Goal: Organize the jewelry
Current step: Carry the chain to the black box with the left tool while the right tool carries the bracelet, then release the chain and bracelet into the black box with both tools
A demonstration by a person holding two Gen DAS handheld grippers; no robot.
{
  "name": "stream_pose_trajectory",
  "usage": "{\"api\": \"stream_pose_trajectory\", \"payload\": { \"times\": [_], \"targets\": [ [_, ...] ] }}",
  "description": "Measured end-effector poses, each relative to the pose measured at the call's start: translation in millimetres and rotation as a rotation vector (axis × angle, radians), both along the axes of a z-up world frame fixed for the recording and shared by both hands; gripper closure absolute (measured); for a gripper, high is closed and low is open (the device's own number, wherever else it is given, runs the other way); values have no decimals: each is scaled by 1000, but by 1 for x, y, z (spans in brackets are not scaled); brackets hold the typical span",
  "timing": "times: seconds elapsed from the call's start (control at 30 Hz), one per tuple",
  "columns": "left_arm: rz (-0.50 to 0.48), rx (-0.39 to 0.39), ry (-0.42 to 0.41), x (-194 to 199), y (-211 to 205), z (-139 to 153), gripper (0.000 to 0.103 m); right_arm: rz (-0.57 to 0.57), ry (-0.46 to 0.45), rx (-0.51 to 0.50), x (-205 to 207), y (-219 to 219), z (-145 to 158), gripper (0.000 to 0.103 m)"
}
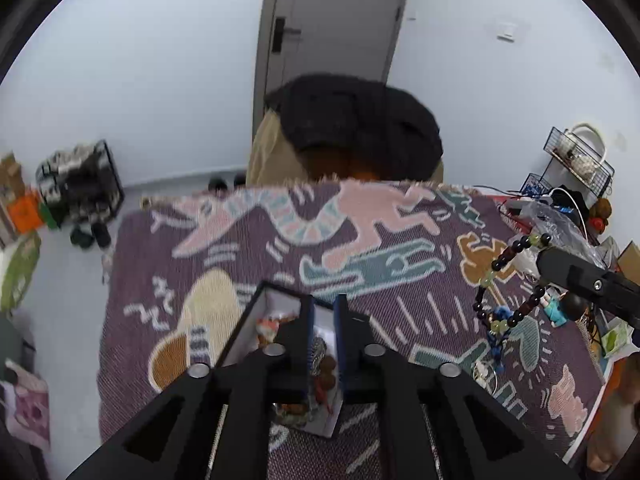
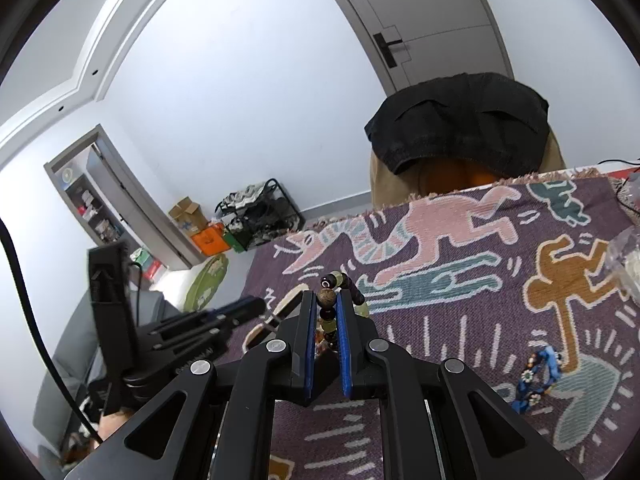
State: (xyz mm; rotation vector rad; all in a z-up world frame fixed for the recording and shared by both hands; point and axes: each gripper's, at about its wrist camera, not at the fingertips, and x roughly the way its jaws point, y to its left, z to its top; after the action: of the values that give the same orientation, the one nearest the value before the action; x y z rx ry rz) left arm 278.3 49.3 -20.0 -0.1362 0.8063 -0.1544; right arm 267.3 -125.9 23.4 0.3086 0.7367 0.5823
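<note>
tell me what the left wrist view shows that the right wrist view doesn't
Only the left wrist view shows the open jewelry box under the left gripper, the wire rack at the table's far right, and the beaded bracelet hanging as a full loop from the right gripper.

Only the right wrist view shows the wall cabinet and the bracelet's beads pinched between the right gripper's blue pads.

Both show the patterned purple cloth, the blue bracelet lying on it, and the door.
</note>
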Motion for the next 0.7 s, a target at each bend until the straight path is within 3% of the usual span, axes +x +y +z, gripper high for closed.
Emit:
{"api": "stream_pose_trajectory", "payload": {
  "times": [0.07, 0.13, 0.2, 0.67, 0.7],
  "targets": [
    [19, -23, -2, -2, 7, -3, 46, 14, 9, 2, 2, 4, -4, 92],
    [48, -33, -40, -9, 16, -1, 24, 25, 17, 2, 5, 8, -7, 92],
    [65, -35, -72, -15, 24, 3, 22, 36, 24, 4, 7, 14, -10, 92],
    [153, 4, -87, -42, 75, 11, 22, 166, 72, 26, 20, 85, -30, 92],
    [158, 4, -89, -43, 77, 11, 22, 170, 65, 23, 20, 88, -30, 87]
  ]
}}
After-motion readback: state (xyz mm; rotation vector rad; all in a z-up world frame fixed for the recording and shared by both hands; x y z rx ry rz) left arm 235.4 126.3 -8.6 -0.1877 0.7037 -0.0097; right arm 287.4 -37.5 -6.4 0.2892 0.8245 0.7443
